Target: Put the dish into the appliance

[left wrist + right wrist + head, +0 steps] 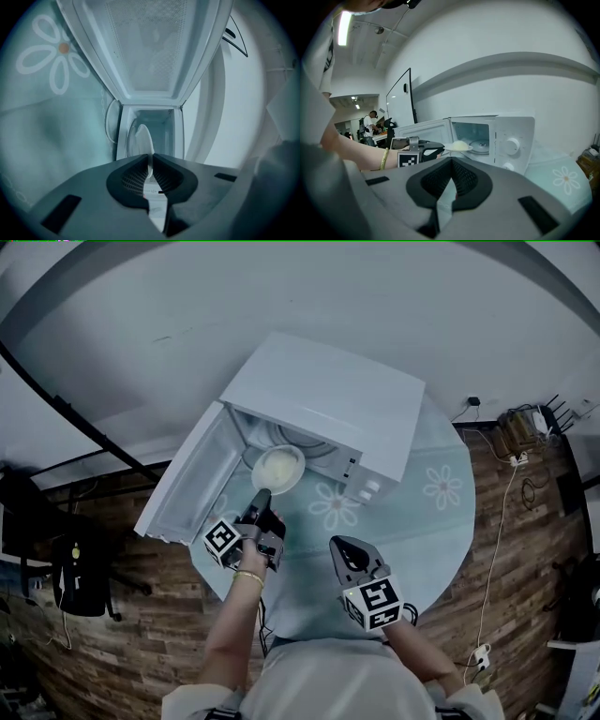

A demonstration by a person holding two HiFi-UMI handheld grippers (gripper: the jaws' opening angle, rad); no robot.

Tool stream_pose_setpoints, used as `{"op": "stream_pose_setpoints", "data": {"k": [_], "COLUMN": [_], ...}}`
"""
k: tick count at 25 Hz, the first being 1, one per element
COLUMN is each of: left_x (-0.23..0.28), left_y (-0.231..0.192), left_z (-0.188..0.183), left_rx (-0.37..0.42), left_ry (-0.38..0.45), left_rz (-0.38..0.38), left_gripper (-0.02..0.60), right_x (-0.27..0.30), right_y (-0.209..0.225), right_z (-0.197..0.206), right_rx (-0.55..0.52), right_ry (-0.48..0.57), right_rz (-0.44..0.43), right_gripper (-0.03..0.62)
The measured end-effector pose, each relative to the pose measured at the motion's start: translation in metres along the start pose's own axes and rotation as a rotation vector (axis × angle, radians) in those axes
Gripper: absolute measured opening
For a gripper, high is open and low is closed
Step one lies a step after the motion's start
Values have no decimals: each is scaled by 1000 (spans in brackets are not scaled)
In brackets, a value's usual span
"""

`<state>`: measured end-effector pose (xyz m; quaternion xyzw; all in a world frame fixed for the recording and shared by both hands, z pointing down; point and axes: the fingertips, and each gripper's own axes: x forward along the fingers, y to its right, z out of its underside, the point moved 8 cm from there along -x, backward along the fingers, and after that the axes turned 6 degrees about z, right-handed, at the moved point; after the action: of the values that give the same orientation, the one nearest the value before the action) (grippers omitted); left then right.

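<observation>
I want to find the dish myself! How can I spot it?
Look for the white microwave on the round flowery table, its door swung open. At its opening, the left tool pinches the rim of the dish: a small white plate with a pale mound on it, the only thing held.

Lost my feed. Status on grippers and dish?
Left gripper shut on dish rim, at open microwave mouth. Right gripper shut, empty. Nothing seen in the way.

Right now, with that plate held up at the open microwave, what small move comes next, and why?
Probably ease the left gripper forward, carrying the dish deeper into the microwave. Its jaws pinch the dish's rim, the door stands wide open, and the dish hangs only at the mouth of the cavity.
</observation>
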<state>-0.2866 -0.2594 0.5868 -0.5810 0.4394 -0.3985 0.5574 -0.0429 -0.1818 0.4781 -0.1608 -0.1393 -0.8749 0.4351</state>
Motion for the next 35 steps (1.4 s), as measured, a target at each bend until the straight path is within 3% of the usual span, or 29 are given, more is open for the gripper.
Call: {"op": "stream_pose_setpoints", "data": {"k": [11,22,30,35], "left_x": [51,105,125,130], "left_y": [-26,-41,-55,-58], "left_z": [-18,-21,-21,-22], "left_rx": [31,37,79,91], "left_ry": [-36,-67,-92,-98], "left_rz": [-35,-97,-151,-141], "left_gripper": [35,31,26,26], "right_x": [13,16,7,1], "right_y": [11,7,11,15], "right_z": [-2,0,2,3], "right_rx": [28,26,29,49], "right_ry": [-20,-49,-50,-46], "right_rz": [76,85,114,133], "right_gripper": [5,5,5,5]}}
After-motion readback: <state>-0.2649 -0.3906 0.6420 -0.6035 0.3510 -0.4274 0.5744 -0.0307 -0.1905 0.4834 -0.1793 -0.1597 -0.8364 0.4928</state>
